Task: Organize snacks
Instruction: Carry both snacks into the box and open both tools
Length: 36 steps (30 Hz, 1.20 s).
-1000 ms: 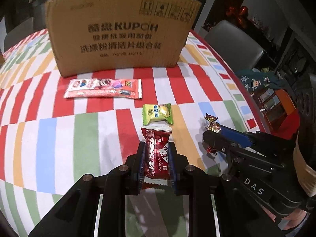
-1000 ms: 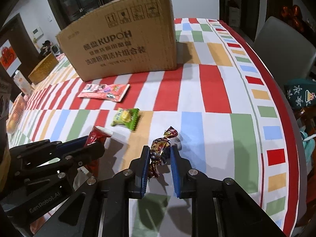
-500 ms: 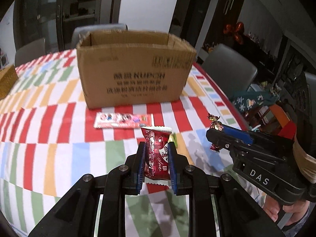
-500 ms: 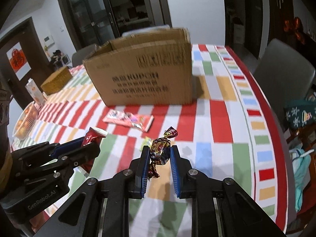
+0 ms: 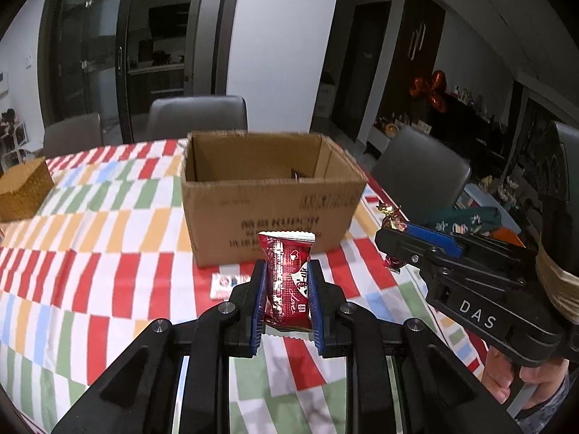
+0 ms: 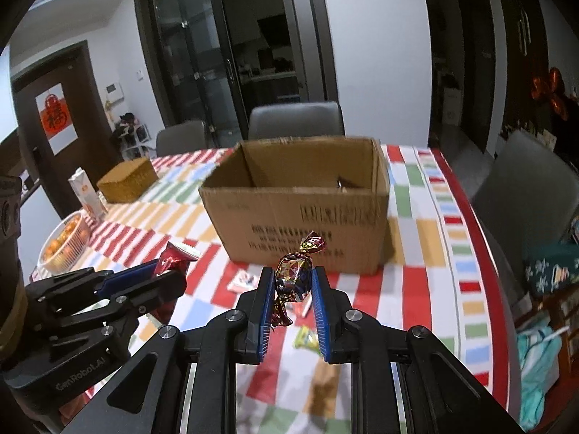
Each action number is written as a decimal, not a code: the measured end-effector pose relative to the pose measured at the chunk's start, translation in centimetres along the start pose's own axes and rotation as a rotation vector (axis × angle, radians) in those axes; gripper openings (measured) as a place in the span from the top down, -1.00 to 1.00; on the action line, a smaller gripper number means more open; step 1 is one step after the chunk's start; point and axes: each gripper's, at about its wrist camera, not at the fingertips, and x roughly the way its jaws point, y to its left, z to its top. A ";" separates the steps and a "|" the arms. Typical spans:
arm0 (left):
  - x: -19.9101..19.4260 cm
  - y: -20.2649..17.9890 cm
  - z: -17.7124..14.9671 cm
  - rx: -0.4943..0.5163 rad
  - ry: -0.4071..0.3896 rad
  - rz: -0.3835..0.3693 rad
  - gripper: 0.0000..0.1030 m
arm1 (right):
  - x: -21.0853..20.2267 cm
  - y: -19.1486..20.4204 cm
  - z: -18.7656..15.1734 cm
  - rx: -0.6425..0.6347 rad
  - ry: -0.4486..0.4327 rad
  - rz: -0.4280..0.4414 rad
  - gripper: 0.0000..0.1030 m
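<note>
A: Left gripper [image 5: 287,298] up off the table, blue pads clamped on a red snack packet [image 5: 289,282] standing upright between them. Straight ahead, the open cardboard box [image 5: 267,213] on the striped tablecloth [image 5: 90,253].

B: Right gripper [image 6: 291,298] matches it, pinching a foil-wrapped candy [image 6: 294,280], twisted ends sticking out above and below the pads. My camera catches a green-yellow sweet [image 6: 305,338] lying on the cloth under the fingers. Yours?

A: Not from here, the packet and fingers block that patch. I only get the corner of a long pink-and-white packet [image 5: 226,285] on the cloth, just in front of the box.

B: I see that one too, peeking between box and fingers. Out on my left: a basket of oranges [image 6: 63,242], a carton [image 6: 87,195], a woven box [image 6: 126,179].

A: The woven box shows at my left edge; oranges and carton are outside my view. Your gripper sits beside mine on the right, candy poking from its tip, a hand [image 5: 514,379] under its handle.

B: And yours is on my left, red packet showing at its tip
</note>
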 end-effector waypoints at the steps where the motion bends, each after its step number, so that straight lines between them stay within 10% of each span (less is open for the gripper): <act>1: -0.1 0.2 0.5 0.002 -0.009 0.003 0.57 | 0.0 0.2 0.6 -0.004 -0.009 0.003 0.57; 36: 9.6 4.4 12.1 0.001 0.016 0.075 0.55 | 9.0 -0.6 10.8 -0.100 0.003 -0.036 0.57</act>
